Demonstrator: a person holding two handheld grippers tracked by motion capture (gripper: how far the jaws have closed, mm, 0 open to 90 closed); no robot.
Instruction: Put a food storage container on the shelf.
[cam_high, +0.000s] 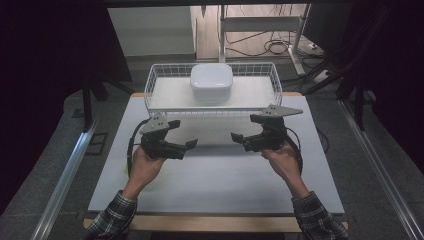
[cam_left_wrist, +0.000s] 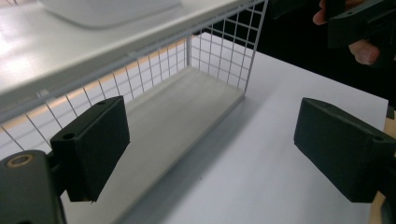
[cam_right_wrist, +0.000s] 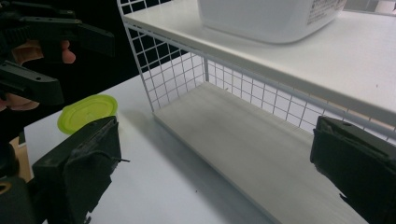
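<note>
A white wire shelf (cam_high: 155, 80) stands at the back of the white table (cam_high: 215, 180), with a white lidded container (cam_high: 211, 82) on its upper tier. My left gripper (cam_high: 185, 134) and right gripper (cam_high: 245, 127) hover in front of it, tips facing each other, both open and holding nothing. In the left gripper view, the jaws of my left gripper (cam_left_wrist: 219, 149) frame the shelf's wire end (cam_left_wrist: 219, 51) and lower board. My right gripper (cam_right_wrist: 217, 172) looks at the lower board (cam_right_wrist: 243, 135) and the container (cam_right_wrist: 271, 14) above. A yellow-green lid (cam_right_wrist: 88, 112) lies flat on the table beyond.
The shelf's lower tier (cam_left_wrist: 182, 112) is bare under the mesh. Dark floor, cables and stand legs (cam_high: 280, 45) lie behind the table. The opposite hand and gripper show at the top right (cam_left_wrist: 359, 23) and top left (cam_right_wrist: 46, 51) of the gripper views.
</note>
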